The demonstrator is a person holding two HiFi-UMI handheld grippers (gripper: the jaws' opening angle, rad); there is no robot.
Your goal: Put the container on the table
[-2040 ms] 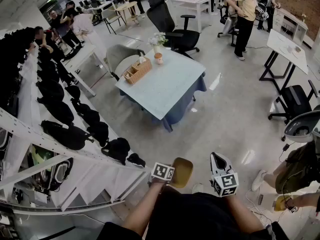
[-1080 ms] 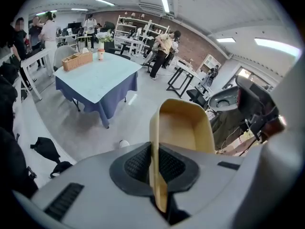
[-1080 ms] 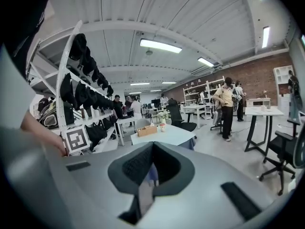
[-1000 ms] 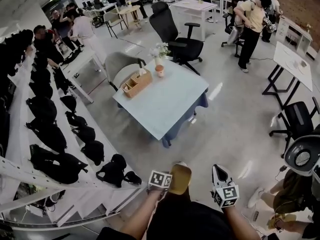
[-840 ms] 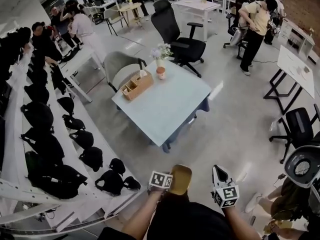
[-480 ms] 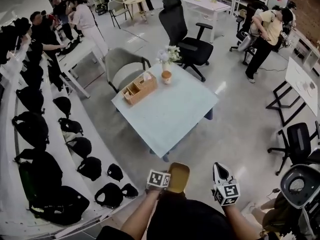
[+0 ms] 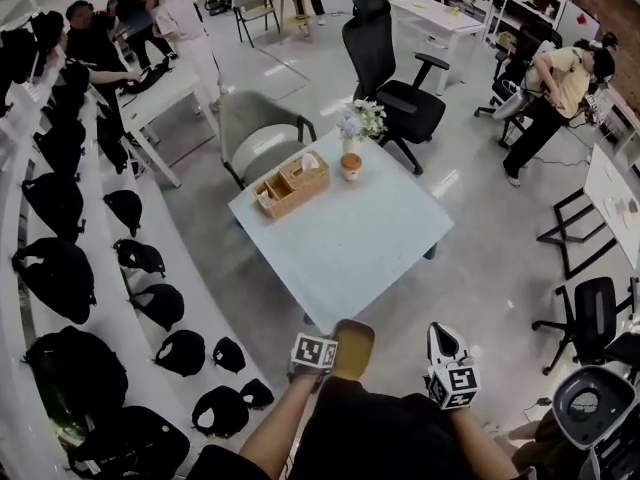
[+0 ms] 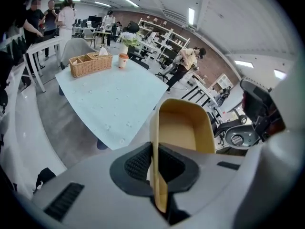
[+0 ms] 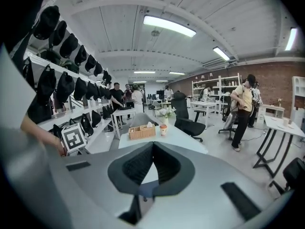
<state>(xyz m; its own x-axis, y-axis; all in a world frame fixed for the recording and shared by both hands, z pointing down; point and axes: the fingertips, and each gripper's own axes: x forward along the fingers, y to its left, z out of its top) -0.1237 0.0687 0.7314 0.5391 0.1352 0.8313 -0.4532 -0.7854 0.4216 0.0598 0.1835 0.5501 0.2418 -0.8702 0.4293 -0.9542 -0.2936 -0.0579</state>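
Container [image 8: 186,128], a tan open-topped tub, hung from the left gripper [image 8: 153,151], whose jaws were pressed onto one thin side wall. It looked light, fairly stiff and smooth, so a pinch on the wall near the rim seemed a sound hold, though it might pivot. The right gripper [image 9: 152,147] was closed on nothing. Ahead, well apart, stood the pale table [image 7: 350,238], bare at its near end, with a wicker basket [image 7: 292,183] at the far end.
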